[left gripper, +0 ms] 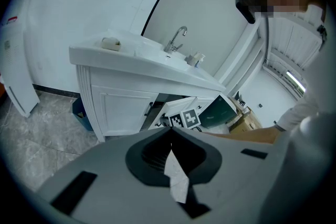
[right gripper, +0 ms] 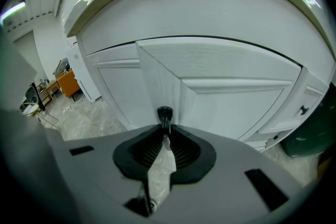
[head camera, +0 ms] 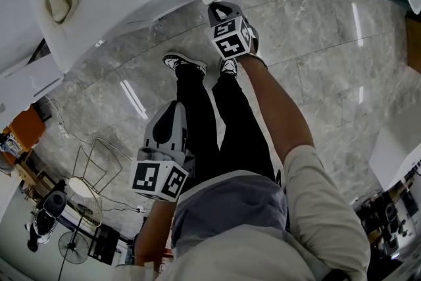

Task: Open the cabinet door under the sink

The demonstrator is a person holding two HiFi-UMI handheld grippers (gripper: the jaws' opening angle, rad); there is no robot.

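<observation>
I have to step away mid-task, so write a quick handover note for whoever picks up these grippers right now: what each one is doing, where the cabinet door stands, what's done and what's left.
Left gripper: fingers shut, empty, held at waist height, away from the cabinet.
Right gripper: fingers shut on the black door handle.
Cabinet door under the sink: swung partly out, with a dark gap showing behind it.
Done: handle grasped, door part open.
Left: probably pull the door wider, then release the handle.
</observation>
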